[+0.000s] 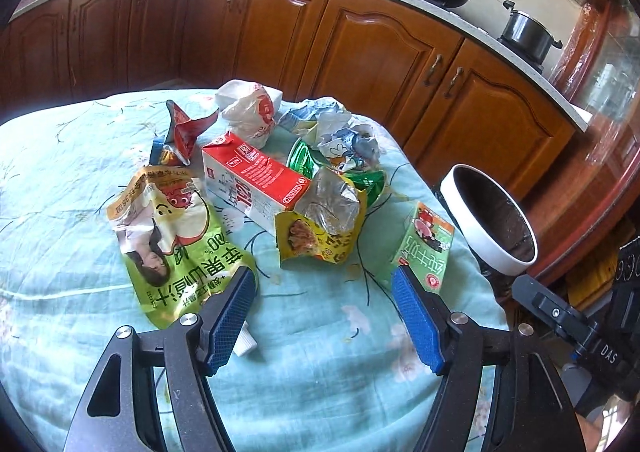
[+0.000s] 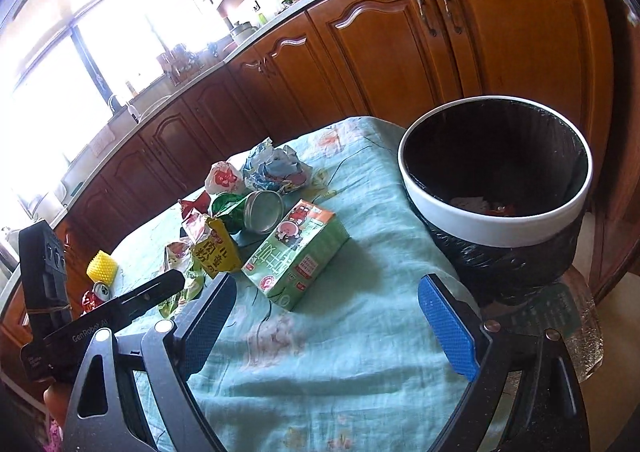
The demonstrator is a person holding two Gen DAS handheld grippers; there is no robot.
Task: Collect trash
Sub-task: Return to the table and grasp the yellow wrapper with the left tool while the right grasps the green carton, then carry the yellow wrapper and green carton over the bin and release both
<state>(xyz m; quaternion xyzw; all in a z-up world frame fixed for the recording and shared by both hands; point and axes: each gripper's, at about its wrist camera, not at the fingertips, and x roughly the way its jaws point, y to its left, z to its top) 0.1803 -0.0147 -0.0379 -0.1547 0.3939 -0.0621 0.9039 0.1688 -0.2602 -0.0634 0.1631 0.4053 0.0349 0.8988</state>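
Round table under a pale green floral cloth [image 1: 60, 212], kitchen cabinets behind. White-rimmed bin with black liner [image 2: 496, 220] at the table's right edge, a few scraps already visible at its bottom. Litter heaped mid-table, well apart from the bin: red-and-white milk carton [image 1: 256, 180], green juice pouch [image 1: 176, 248], yellow snack bag [image 1: 320, 228], crumpled wrappers [image 1: 344, 132], green tin can [image 2: 256, 212]. Green drink carton [image 2: 296, 252] lying alone, nearest the bin, just ahead of the right gripper [image 2: 326, 326]. Left gripper [image 1: 324, 316] hovering short of the heap. Both sets of jaws spread wide, holding nothing. Step judged: early collection, selecting a piece. Next move probably calls for lowering over the green drink carton, closing across its narrow sides, then carrying to the bin.
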